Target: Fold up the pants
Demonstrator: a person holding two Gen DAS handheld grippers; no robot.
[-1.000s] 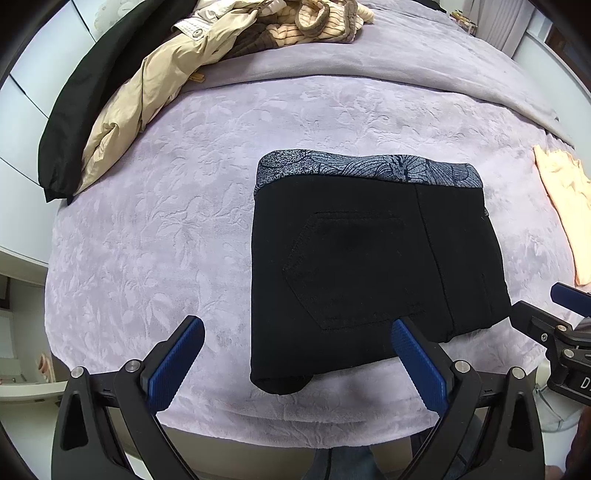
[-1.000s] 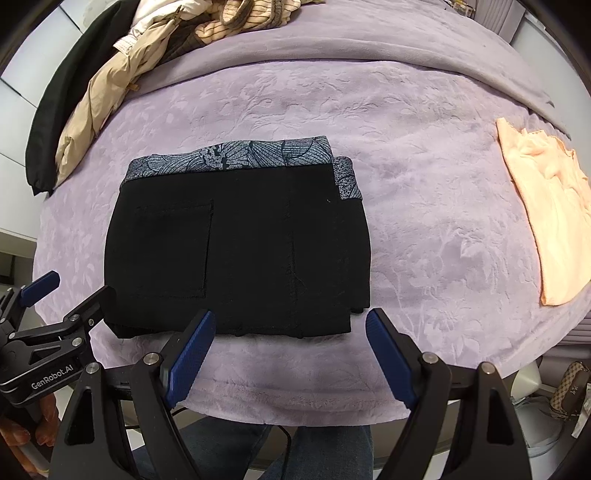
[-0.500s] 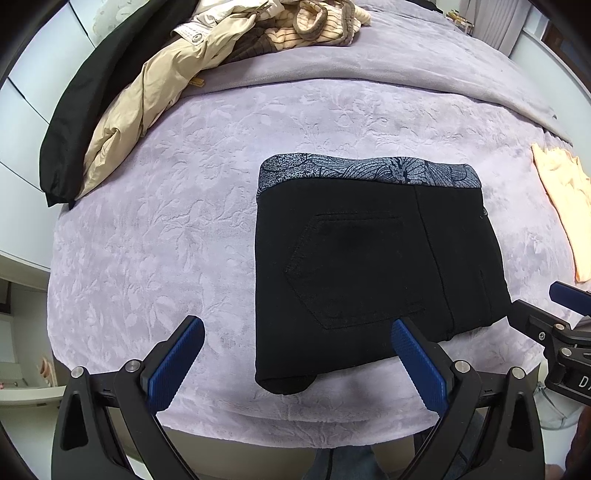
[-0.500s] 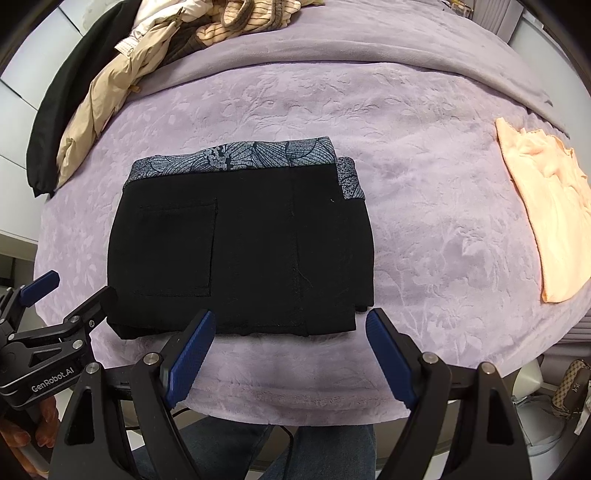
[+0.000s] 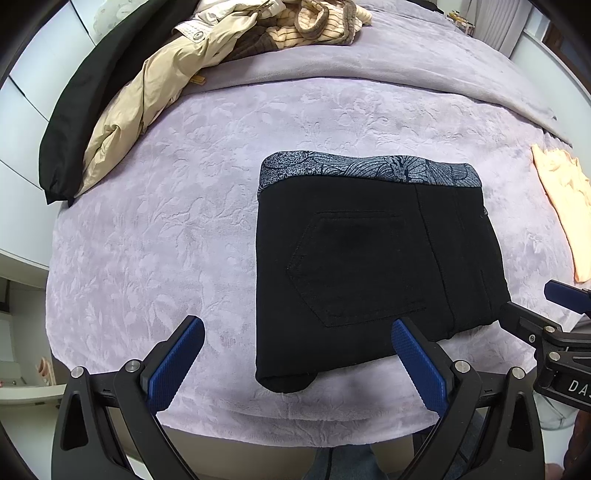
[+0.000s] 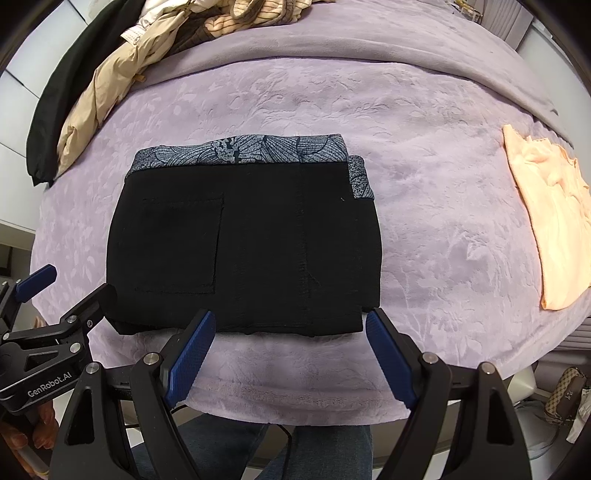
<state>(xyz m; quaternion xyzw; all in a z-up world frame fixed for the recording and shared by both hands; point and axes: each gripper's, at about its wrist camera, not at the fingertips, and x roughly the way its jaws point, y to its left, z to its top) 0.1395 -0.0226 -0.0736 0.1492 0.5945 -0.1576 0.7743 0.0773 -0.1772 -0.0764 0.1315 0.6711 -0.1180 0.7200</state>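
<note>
- Nearest the lens in both wrist views: black two-finger grippers with blue ribbed pads. Left gripper (image 5: 297, 354) has its fingers spread wide, nothing between them. Right gripper (image 6: 286, 349) likewise spread, holding nothing.
- Both hover at the near edge of the lilac floral-embossed plush bedspread (image 5: 155, 229), pads above fabric; contact with it can't be confirmed.
- Right pad of the left gripper overlaps the near hem of the pants in view; whether it touches them is unclear.
- Just past the pads: black folded pants with a grey-blue leaf-print waistband (image 6: 243, 240), lying flat as a compact rectangle near the front edge of the bed, waistband on the far side, back pocket facing up.
- Folded layers slightly offset at the right side; a strip of waistband sticks out there.
- Right of the pants, well apart: pale peach folded cloth (image 6: 546, 221), flat on the bedspread.
- Far left corner: heap of clothing, beige puffy jacket (image 5: 147, 107) over a black garment (image 5: 81, 96), with a cream striped knit piece (image 5: 314, 26) behind.
</note>
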